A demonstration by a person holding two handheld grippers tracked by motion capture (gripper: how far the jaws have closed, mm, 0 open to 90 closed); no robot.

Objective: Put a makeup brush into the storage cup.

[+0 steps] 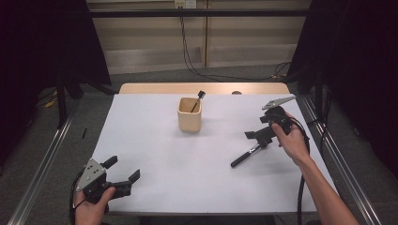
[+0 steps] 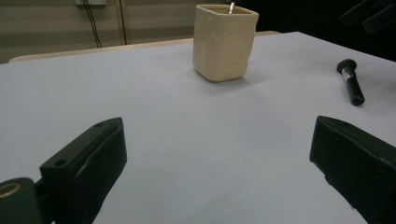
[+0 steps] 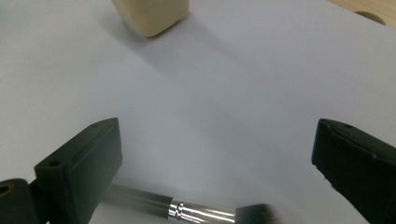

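Surface point(image 1: 155, 154): white and slick; I expect the brush to roll if nudged.
Cup point(image 1: 189, 114): upright mid-surface, one brush inside; could tip on insertion.
Right gripper point(image 1: 261, 135): jaws apart over the brush point(image 1: 245, 156), nothing clamped; a tip-end grip may slip.
Left gripper point(image 1: 123, 171): jaws apart, idle at the near-left edge.

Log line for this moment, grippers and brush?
right gripper: open, over brush | left gripper: open, idle | cup: upright, holds one brush

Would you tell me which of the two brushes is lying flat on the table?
The brush under the right gripper lies flat; the other brush stands tilted in the beige cup.
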